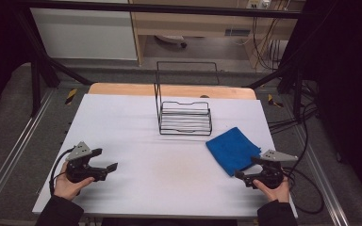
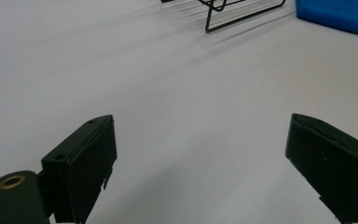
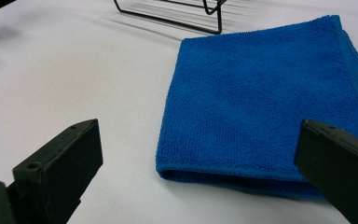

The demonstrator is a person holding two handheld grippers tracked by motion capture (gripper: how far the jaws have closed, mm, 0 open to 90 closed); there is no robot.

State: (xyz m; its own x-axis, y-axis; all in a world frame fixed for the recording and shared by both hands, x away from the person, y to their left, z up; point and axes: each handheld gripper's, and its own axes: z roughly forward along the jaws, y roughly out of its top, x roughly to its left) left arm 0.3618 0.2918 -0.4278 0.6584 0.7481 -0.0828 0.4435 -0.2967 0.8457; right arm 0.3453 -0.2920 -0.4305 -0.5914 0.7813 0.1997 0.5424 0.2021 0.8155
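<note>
Left hand-held gripper (image 1: 104, 159): lower left of the high view, jaws spread wide, nothing between them, over bare worktop (image 1: 169, 165).
Right hand-held gripper (image 1: 245, 168): lower right, jaws spread wide, holding nothing, just beside the cloth.
Blue cloth (image 1: 232, 150): folded, flat on the worktop, right of middle.
Wire rack (image 1: 185, 117): upper middle, near the cloth's far corner.

White table (image 1: 136, 141), matte, w/ wood edge at far side. On it: black wire rack (image 1: 185, 117) near far-centre; folded blue cloth (image 1: 232, 149) flat just right-front of rack, not touching it.
</note>
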